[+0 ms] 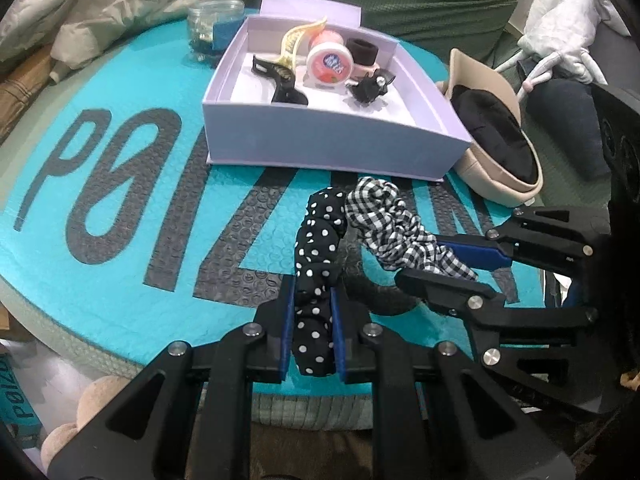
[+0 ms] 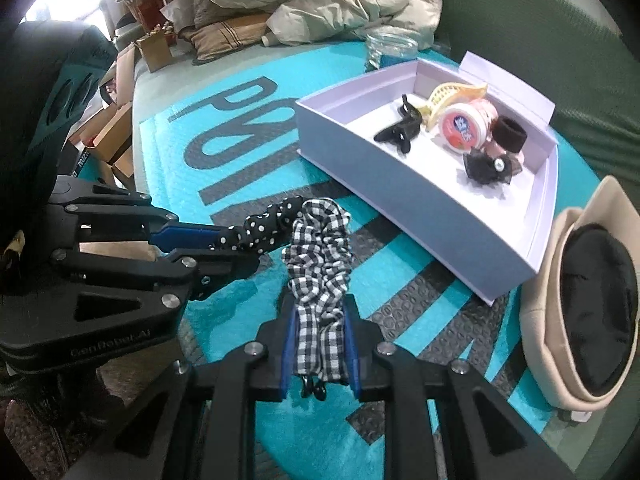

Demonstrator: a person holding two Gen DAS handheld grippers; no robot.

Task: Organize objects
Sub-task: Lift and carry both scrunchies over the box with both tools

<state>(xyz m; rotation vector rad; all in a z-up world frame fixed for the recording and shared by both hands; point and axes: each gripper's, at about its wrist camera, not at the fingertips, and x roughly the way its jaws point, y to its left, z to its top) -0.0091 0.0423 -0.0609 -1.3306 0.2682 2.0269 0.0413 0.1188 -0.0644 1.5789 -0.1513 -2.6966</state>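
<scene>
The turquoise bubble mailer (image 1: 120, 208) carries large dark letters reading "POIZON", seen upside down. A small teal box (image 1: 18, 412) at the left wrist view's lower left edge repeats "POIZON". The left gripper's (image 2: 236, 246) black body is embossed "GenRobot.AI". The pink jar's (image 1: 330, 62) lid label is unreadable.

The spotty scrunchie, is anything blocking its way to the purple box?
Mostly no. The polka-dot scrunchie, held in the left gripper, faces only bare mat before the purple box. The checked scrunchie touches it, though, held by the right gripper.
</scene>
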